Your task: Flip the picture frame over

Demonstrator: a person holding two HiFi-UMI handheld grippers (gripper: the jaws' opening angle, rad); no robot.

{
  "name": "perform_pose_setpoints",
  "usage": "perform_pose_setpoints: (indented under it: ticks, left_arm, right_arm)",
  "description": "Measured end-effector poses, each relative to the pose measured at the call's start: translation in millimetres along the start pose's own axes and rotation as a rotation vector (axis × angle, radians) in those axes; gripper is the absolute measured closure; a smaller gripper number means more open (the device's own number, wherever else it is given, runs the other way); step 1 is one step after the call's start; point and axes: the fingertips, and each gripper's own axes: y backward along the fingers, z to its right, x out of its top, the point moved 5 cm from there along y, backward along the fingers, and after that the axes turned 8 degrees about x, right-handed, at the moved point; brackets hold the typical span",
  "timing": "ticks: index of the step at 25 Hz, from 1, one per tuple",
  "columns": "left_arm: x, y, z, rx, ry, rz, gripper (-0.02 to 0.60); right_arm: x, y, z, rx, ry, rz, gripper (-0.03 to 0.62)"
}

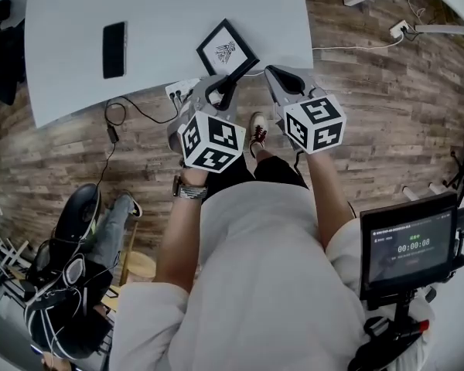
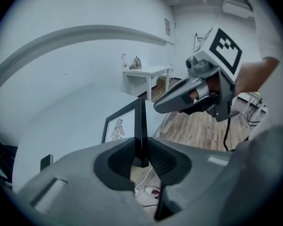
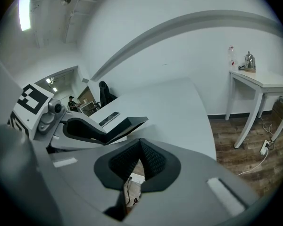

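The black picture frame (image 1: 226,50) hangs over the near edge of the white table (image 1: 77,83), its white picture with a dark drawing facing up. My left gripper (image 1: 223,85) is shut on the frame's near edge. In the left gripper view the frame (image 2: 119,126) stands edge-on between the pads (image 2: 156,158). My right gripper (image 1: 281,78) is just to the right of the frame, shut and empty. In the right gripper view its jaws (image 3: 140,149) meet, and the frame (image 3: 128,124) shows as a dark slab in the left gripper's jaws.
A black phone (image 1: 114,49) lies on the table left of the frame. A power strip (image 1: 182,90) and cables lie on the wood floor below the table edge. A seated person (image 1: 77,269) is at lower left, a screen (image 1: 408,246) at lower right.
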Motion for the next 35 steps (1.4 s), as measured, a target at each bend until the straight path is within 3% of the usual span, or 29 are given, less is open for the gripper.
perform_pose_setpoints:
  ticks: [10, 18, 22, 28, 35]
  left_arm:
    - [23, 5, -3, -0.115, 0.241, 0.112, 0.497]
    - [24, 11, -9, -0.241, 0.479, 0.182, 0.497]
    - [23, 11, -2, -0.288, 0.555, 0.214, 0.497]
    - [24, 15, -21, -0.391, 0.756, 0.273, 0.497]
    - [20, 21, -29, -0.409, 0.877, 0.290, 0.497]
  right_arm:
    - [5, 13, 15, -0.042, -0.015, 0.026, 0.589]
    - [0, 12, 18, -0.046, -0.027, 0.019, 0.574]
    - [-8, 15, 21, -0.044, -0.028, 0.016, 0.571]
    - [2, 1, 21, -0.038, -0.043, -0.005, 0.556]
    - [-6, -17, 8, 0.052, -0.014, -0.052, 0.526]
